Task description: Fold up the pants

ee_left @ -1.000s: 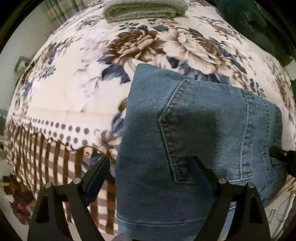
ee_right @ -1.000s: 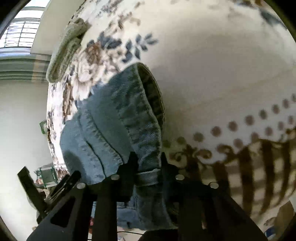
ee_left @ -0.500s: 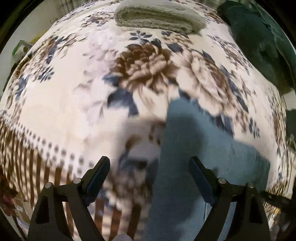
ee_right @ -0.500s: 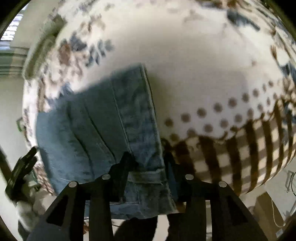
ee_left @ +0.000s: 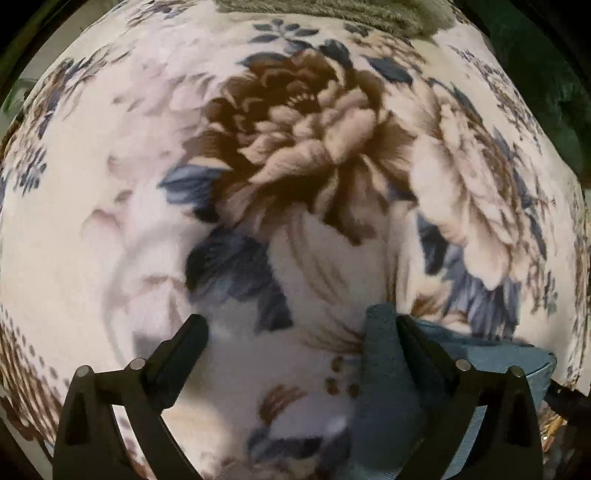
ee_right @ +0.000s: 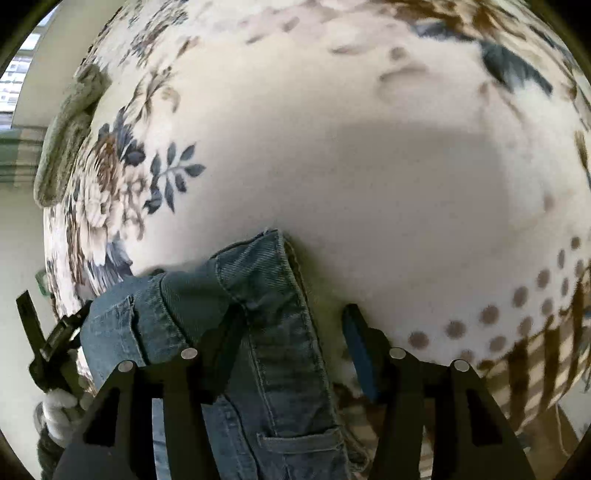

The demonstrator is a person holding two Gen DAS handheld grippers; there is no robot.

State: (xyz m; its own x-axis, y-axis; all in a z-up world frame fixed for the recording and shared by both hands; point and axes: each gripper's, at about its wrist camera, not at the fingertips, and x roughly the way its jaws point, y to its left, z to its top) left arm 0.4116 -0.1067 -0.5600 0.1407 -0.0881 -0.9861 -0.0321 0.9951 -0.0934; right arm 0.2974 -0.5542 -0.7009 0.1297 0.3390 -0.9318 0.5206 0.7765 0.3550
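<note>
Since a second ago: right gripper (ee_right: pixel 291 325) has let go of the waistband it was pinching; its jaws now stand wide. The jeans (ee_right: pixel 273 332), which filled the left wrist view then, have slid down to its lower right corner, so that gripper has pushed forward over the bed.

Jeans lie bunched on the floral blanket (ee_right: pixel 369 166) at the near edge of the bed. Waistband strip runs straight away from the right gripper, lengthwise between its fingers, closer to the left-hand finger (ee_right: pixel 225 332) and apart from the other. Nothing held there.

Left gripper (ee_left: pixel 295 332) also wide open, holding nothing. Denim (ee_left: pixel 384 369) sits against the inner face of its right finger (ee_left: pixel 417 343), off to the right of centre, not between the jaws proper.

Folded grey-green towel (ee_left: pixel 332 9) at far side of bed, well clear.

Judgement: right hand is nearer the cloth; any regrasp falls along the waistband's long axis. Fold looks partly done.
</note>
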